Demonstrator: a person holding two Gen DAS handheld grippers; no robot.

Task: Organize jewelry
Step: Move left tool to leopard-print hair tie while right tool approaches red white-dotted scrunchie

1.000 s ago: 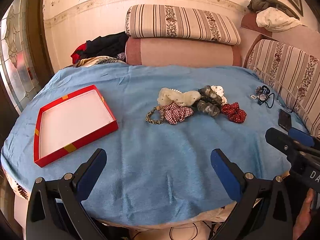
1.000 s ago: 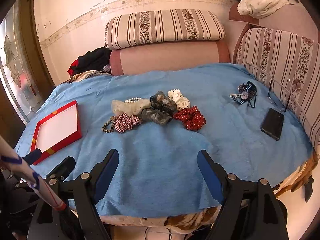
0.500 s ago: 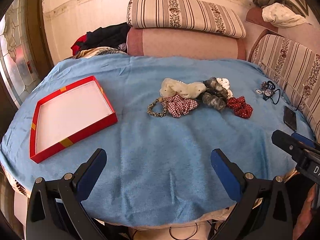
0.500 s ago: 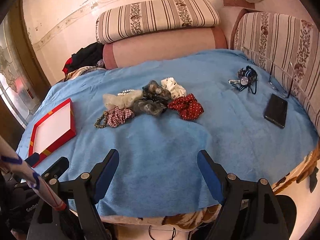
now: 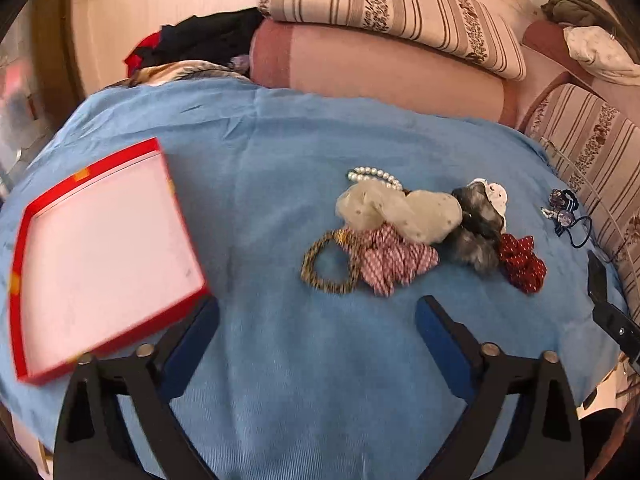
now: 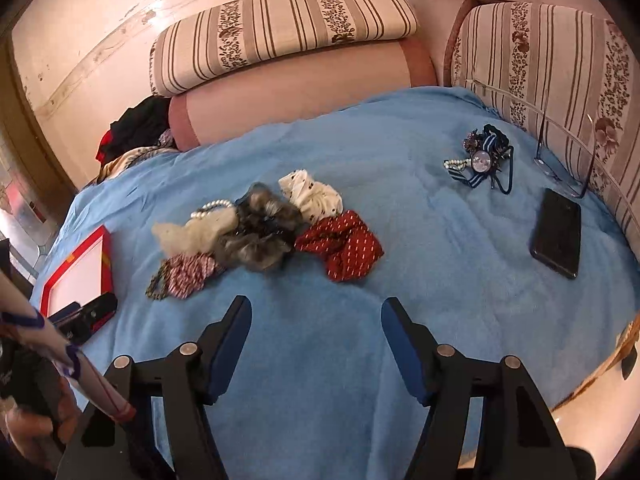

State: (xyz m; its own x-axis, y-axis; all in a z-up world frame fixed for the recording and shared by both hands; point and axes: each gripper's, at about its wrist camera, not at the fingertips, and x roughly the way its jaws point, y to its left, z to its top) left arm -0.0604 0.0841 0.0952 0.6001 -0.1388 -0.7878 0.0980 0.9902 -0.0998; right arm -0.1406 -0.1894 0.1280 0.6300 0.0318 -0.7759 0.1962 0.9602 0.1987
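Fabric scrunchies [image 5: 404, 236] lie tangled with pearls [image 5: 374, 176]; either spread, empty hand-held gripper, left [image 5: 316, 320] or right [image 6: 316, 320], could drag neighbours off-target from red box [image 5: 24, 216].

No legible text, label, brand, number or sign found in either view. The red tray [image 5: 106, 248] carries only plain orange patches on its rim — no lettering. The black phone [image 6: 557, 233] shows a dark, blank face. The striped cushions [image 6: 280, 32] bear floral pattern only — nothing readable.
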